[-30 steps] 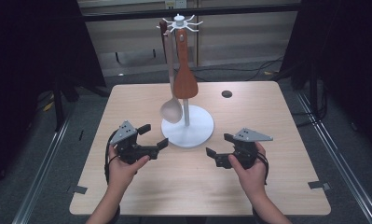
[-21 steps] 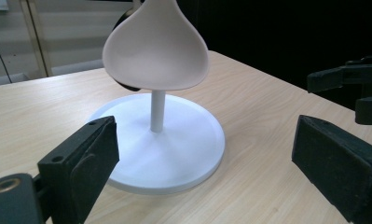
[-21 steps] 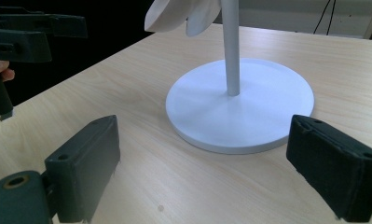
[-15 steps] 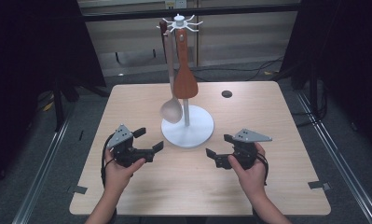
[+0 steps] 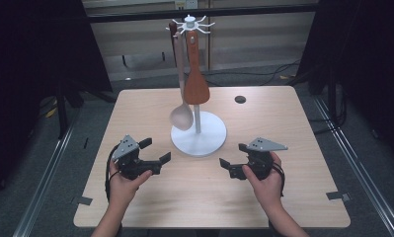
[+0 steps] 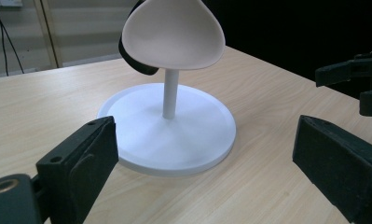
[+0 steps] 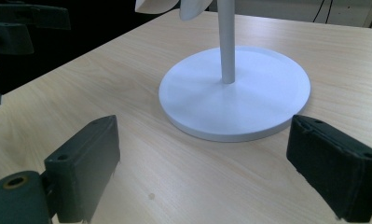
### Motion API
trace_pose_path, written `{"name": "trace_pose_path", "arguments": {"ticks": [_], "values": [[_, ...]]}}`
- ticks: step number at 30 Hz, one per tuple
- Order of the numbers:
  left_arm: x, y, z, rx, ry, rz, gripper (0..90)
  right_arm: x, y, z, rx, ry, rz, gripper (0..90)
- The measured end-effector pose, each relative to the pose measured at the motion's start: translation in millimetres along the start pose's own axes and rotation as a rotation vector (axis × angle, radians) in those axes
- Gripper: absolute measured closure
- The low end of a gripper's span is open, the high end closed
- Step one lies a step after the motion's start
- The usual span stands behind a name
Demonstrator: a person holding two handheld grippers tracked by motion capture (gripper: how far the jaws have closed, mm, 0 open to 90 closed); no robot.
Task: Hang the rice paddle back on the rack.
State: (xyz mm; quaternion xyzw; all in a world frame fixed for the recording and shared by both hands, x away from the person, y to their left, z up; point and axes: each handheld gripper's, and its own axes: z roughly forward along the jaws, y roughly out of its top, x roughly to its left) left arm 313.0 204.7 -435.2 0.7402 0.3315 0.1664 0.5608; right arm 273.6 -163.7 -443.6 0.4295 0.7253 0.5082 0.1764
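Pale wood-grain rectangular surface (image 5: 293, 148), rounded corners, carrying both grippers at its near half, one to each side of the stand. White utensil stand with a round flat base (image 5: 199, 134), thin upright post and a spoked hook crown at the top: it sits ahead of and between the two grippers, just beyond the left gripper's jaws on their right side and just beyond the right gripper's jaws on their left side; in the left gripper view the base (image 6: 172, 128) lies straight ahead between the jaws, and in the right gripper view the base (image 7: 235, 91) lies ahead, a little right of centre. Reddish-brown wooden spatula (image 5: 196, 81), hanging from the crown, blade down, above the base and farther from both grippers than the spoon. Pale beige spoon (image 5: 181, 116), hanging beside the spatula, bowl lowest, on the side nearer the left gripper; its bowl (image 6: 174, 32) hangs high ahead of that gripper's jaws. Left gripper (image 5: 155, 150), black, hand-held, jaws spread wide, holding nothing. Right gripper (image 5: 231, 155), black, hand-held, jaws spread wide, holding nothing. Small dark round disc (image 5: 240, 99), flat on the surface, well beyond the right gripper.
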Motion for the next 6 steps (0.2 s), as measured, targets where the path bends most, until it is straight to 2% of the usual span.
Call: {"name": "trace_pose_path", "arguments": {"ticks": [6], "values": [[1.9, -1.8, 0.4, -0.003, -0.003, -0.011, 6.6, 1.8, -1.0, 2.4, 0.006, 0.001, -0.010, 9.5]]}}
